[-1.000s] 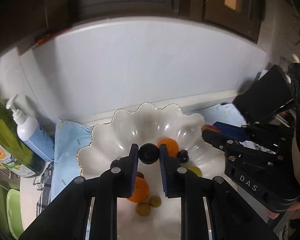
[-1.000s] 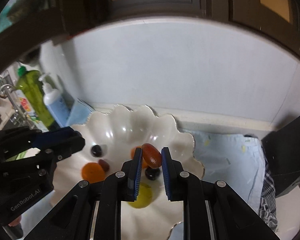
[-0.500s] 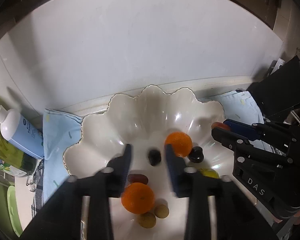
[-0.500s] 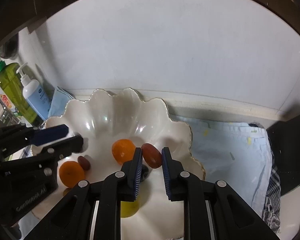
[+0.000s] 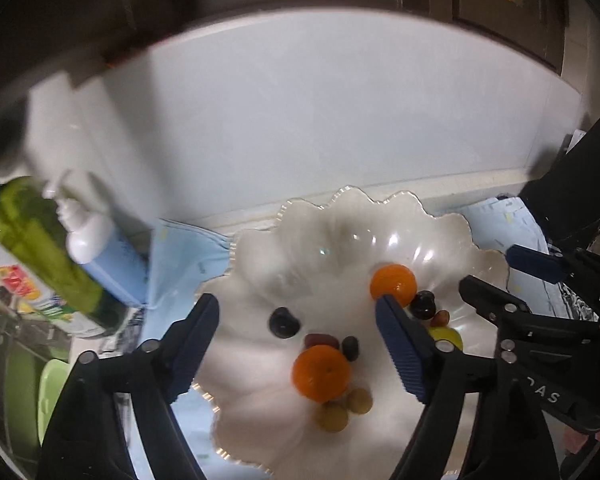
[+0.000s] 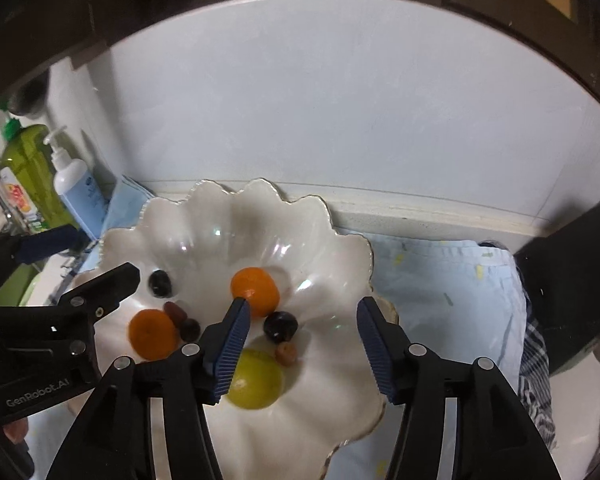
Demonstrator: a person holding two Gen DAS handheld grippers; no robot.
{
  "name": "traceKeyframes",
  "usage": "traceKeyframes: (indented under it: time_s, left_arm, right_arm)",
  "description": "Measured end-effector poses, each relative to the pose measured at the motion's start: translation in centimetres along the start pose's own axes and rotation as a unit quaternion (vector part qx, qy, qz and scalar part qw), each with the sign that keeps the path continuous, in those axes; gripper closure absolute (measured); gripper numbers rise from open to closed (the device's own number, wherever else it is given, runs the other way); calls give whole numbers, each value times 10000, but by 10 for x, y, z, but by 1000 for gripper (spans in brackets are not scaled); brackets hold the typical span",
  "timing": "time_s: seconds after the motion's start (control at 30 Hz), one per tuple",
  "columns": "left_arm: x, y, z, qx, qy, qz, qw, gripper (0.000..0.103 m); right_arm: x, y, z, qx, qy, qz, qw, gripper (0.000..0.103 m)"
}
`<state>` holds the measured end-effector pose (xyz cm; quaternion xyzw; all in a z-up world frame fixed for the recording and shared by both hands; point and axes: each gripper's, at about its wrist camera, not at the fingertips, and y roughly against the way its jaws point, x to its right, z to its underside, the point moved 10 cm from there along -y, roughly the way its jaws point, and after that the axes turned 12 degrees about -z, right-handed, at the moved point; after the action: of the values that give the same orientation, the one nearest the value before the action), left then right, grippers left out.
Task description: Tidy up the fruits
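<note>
Left wrist view: left gripper (image 5: 296, 322) over scalloped white bowl (image 5: 440, 216), fingers (image 5: 196, 344) wide and opening, gripping nothing; dark grape (image 5: 284, 322) loose on bowl floor between them, two oranges (image 5: 321, 374), more grapes and small green fruits nearby. Right wrist view: right gripper (image 6: 300, 316) also opening, fingers (image 6: 230, 344) clear of fruit, with dark grape (image 6: 281, 326), reddish fruit (image 6: 287, 353) and yellow-green fruit (image 6: 256, 380) lying in bowl beneath; bowl on blue cloth (image 6: 440, 280) on surface.

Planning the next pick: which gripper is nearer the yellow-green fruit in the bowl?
Right. The right gripper hangs just over the yellow-green fruit, jaws opening, empty. The left gripper hangs over the bowl's other side, jaws also opening.
</note>
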<state>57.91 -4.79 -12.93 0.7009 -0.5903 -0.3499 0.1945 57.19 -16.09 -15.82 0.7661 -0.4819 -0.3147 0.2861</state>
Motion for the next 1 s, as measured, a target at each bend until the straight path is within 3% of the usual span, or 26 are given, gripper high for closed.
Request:
traceKeyframes:
  time_s: [0.2, 0.43, 0.67, 1.0]
  left_arm:
    - [-33, 40, 13, 583, 117, -601, 9964, 6]
    - [-60, 87, 39, 1106, 151, -852, 9901, 0]
    - [-78, 134, 65, 1499, 256, -583, 9867, 0]
    - [-94, 211, 104, 1962, 254, -601, 9784, 0]
  right_arm:
    - [-15, 35, 12, 449, -86, 47, 9989, 35]
    - [-46, 86, 35, 1049, -47, 277, 9941, 26]
    - [-75, 134, 65, 1449, -100, 637, 9873, 22]
    - [-105, 208, 105, 1891, -35, 849, 9783, 17]
